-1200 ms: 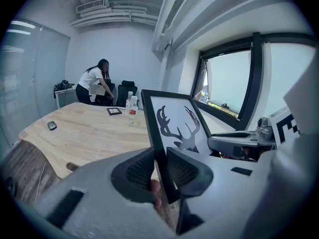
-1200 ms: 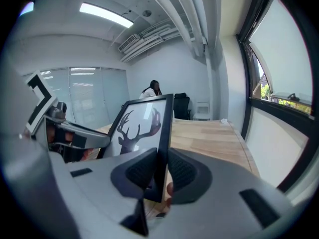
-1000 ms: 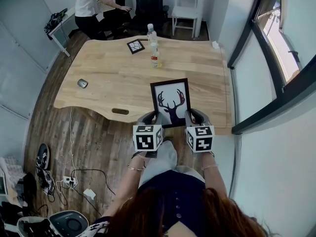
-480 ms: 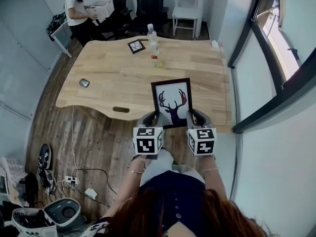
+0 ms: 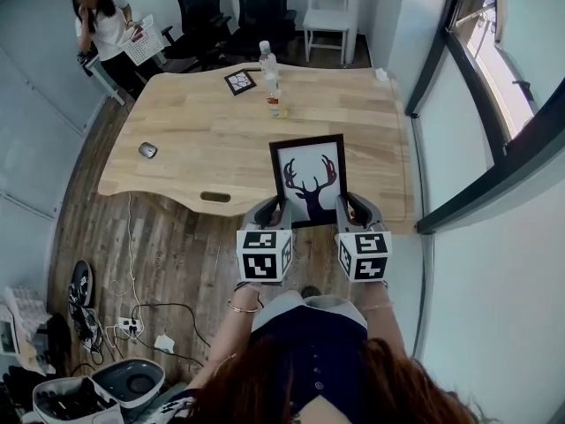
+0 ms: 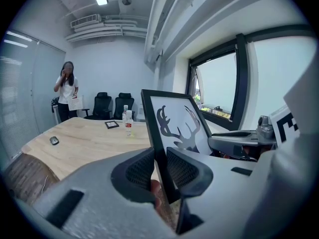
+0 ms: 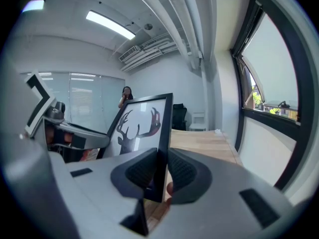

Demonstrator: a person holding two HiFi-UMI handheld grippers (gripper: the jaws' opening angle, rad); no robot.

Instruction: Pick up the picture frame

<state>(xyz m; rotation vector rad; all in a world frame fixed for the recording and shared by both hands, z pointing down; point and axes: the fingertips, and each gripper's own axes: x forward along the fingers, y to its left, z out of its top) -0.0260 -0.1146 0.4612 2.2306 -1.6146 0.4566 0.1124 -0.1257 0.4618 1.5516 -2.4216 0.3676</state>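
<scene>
A black picture frame (image 5: 309, 180) with a dark deer-head print on white hangs above the near edge of the wooden table (image 5: 194, 148), tilted up. My left gripper (image 5: 278, 212) is shut on its lower left edge, and my right gripper (image 5: 342, 208) is shut on its lower right edge. In the left gripper view the frame (image 6: 172, 128) stands between the ribbed pads (image 6: 142, 169). The right gripper view shows the frame (image 7: 144, 128) edge-on, pinched by that gripper's pads (image 7: 180, 172).
On the table stand two bottles (image 5: 272, 87), a small dark framed picture (image 5: 240, 81) at the far side, and a computer mouse (image 5: 147, 150) at the left. A person (image 5: 104, 34) stands by office chairs (image 5: 229, 11) at the back left. Windows (image 5: 494, 104) run along the right.
The frame and both grippers have risen a little together. The person at the back has got up from a seat and walked left.
</scene>
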